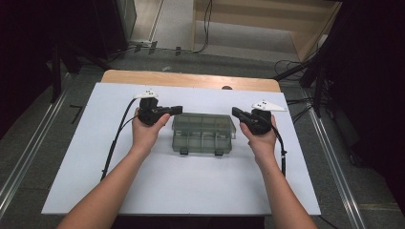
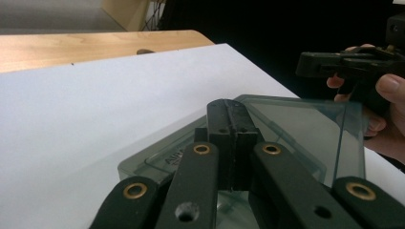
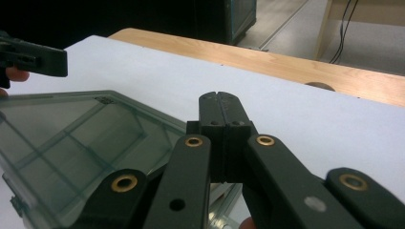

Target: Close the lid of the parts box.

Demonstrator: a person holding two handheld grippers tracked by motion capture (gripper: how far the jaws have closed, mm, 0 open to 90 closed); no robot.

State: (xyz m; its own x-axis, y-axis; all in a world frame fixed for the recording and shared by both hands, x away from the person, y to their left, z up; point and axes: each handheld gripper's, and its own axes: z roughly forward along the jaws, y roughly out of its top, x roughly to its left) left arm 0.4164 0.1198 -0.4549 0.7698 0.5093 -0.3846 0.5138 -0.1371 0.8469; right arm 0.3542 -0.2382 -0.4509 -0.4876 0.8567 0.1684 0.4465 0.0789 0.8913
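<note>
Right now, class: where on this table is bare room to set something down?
Free: the white sheet between the clear box and the near edge, and its far-left corner. Crowded: beside the box, flanked by the left gripper and right gripper.

Box: lower left corner cut by frame edge, near end behind jaws; lid lettering blurred, partly hidden, unreadable; contents indistinct

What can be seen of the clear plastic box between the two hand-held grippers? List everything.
The plastic box is a flat, rectangular organiser of smoky, see-through plastic. Thin walls inside split it into compartments, which look empty. Its lid is closed, with two small latches on the near edge. It lies flat on the white tabletop, near the middle. The left hand-held gripper and right hand-held gripper, both shut, flank its far corners; whether either touches it cannot be told.
</note>
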